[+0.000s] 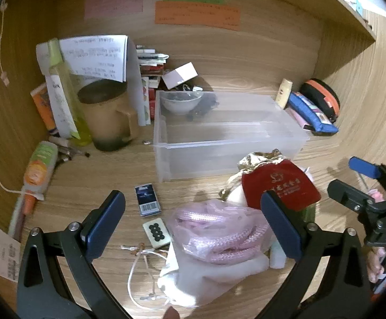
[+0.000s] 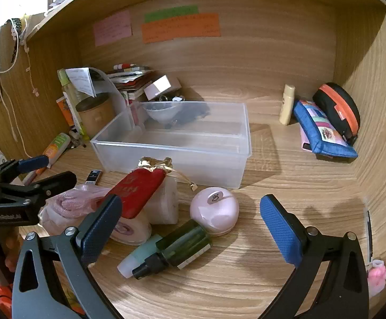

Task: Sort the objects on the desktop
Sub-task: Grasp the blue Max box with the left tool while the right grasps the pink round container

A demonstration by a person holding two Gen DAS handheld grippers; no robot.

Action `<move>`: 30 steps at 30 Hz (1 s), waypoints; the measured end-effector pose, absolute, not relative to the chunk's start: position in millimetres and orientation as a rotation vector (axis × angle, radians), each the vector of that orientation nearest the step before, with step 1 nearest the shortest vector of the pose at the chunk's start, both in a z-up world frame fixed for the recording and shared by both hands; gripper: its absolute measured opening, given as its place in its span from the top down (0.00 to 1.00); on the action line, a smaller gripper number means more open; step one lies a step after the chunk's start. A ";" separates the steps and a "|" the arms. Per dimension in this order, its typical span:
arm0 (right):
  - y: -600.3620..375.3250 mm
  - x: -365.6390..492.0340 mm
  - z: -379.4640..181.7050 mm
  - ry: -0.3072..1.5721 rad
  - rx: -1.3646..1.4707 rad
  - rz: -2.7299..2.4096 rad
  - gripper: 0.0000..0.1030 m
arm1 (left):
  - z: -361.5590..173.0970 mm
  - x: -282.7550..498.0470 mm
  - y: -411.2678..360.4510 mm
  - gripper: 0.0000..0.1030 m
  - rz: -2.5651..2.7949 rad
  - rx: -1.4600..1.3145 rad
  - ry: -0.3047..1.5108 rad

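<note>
A clear plastic bin [image 1: 294,143] [image 2: 171,156] stands mid-desk with nothing inside. In front of it lie a red pouch with gold trim [image 1: 283,183] [image 2: 137,191], a bag of pink rope [image 1: 217,234] [image 2: 68,202], a dark blue card box [image 1: 147,199], a white tile with black dots [image 1: 157,232], a pink round case [image 2: 214,211], a dark green spray bottle [image 2: 177,250] and a mint tube [image 2: 139,257]. My left gripper [image 1: 193,220] is open above the rope bag. My right gripper [image 2: 190,223] is open above the bottle and round case.
A brown mug [image 1: 108,117], bottles, papers and a stack of small books crowd the back left. A cream bottle [image 2: 287,103], blue pouch [image 2: 323,130] and black-orange case [image 2: 339,106] sit at the right wall. A pink thing [image 2: 377,279] lies at the right edge.
</note>
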State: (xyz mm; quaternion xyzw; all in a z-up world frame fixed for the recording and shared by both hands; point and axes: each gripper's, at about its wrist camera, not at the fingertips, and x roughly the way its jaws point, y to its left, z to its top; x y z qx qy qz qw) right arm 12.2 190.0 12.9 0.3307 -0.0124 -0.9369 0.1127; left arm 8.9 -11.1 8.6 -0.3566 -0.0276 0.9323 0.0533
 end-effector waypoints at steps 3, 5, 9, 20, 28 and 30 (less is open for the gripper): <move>193.1 10.9 13.0 -0.034 0.979 -2.748 0.00 | 8.2 5.0 -18.7 0.00 2.819 -1.113 -0.116; 196.7 9.9 13.3 -0.023 0.978 -2.751 0.00 | 8.8 2.2 -24.9 0.00 2.825 -1.135 -0.104; 208.8 5.3 12.8 -0.004 0.999 -2.765 0.00 | 12.6 -3.6 -40.1 0.00 2.843 -1.165 -0.079; 248.7 -31.9 -13.1 -0.082 1.215 -2.655 0.00 | -6.3 -41.3 -91.4 0.00 2.759 -1.353 -0.183; 227.2 -51.0 -30.7 0.003 1.283 -2.533 0.03 | -40.8 -51.9 -90.8 0.09 2.676 -1.498 -0.139; 219.5 -56.2 -34.3 0.029 1.298 -2.515 0.09 | -44.8 -56.8 -86.8 0.18 2.649 -1.517 -0.128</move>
